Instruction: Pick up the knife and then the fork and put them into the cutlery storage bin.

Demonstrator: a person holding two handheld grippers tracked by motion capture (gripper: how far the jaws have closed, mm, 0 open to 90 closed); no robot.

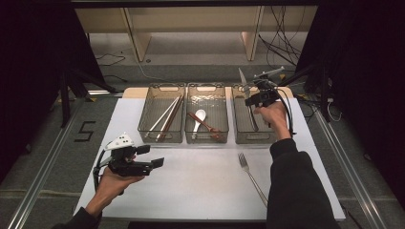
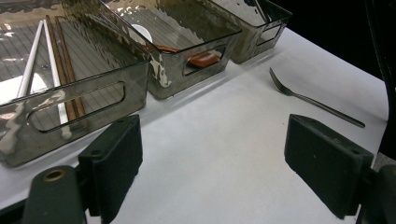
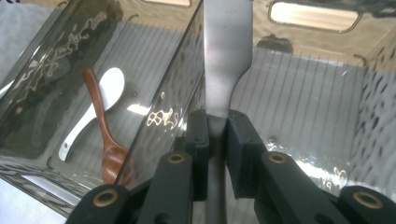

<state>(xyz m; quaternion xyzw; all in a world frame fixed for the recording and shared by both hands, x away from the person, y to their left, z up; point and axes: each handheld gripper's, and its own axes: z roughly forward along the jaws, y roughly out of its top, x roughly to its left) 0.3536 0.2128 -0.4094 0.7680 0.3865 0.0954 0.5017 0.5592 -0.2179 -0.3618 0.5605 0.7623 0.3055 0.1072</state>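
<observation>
My right gripper (image 1: 251, 99) is shut on a steel table knife (image 1: 243, 78) above the right smoky plastic bin (image 1: 237, 136). Its blade points up and away and its handle reaches down into that bin. In the right gripper view the jaws (image 3: 217, 135) clamp the knife (image 3: 227, 56) just below the blade. A steel fork (image 1: 252, 177) lies on the white table top, right of centre. My left gripper (image 1: 154, 162) hovers open over the table's front left with nothing in it. Its view has the open pads (image 2: 112, 163) either side of bare table, with the fork (image 2: 313, 99) beyond.
Three bins stand in a row at the back. The left bin (image 1: 143, 128) holds white and brown chopsticks (image 1: 167, 117). A white spoon (image 1: 198, 119) and a wooden spoon (image 1: 208, 126) lie in the middle bin (image 1: 188, 136). Black stands and cables flank the table.
</observation>
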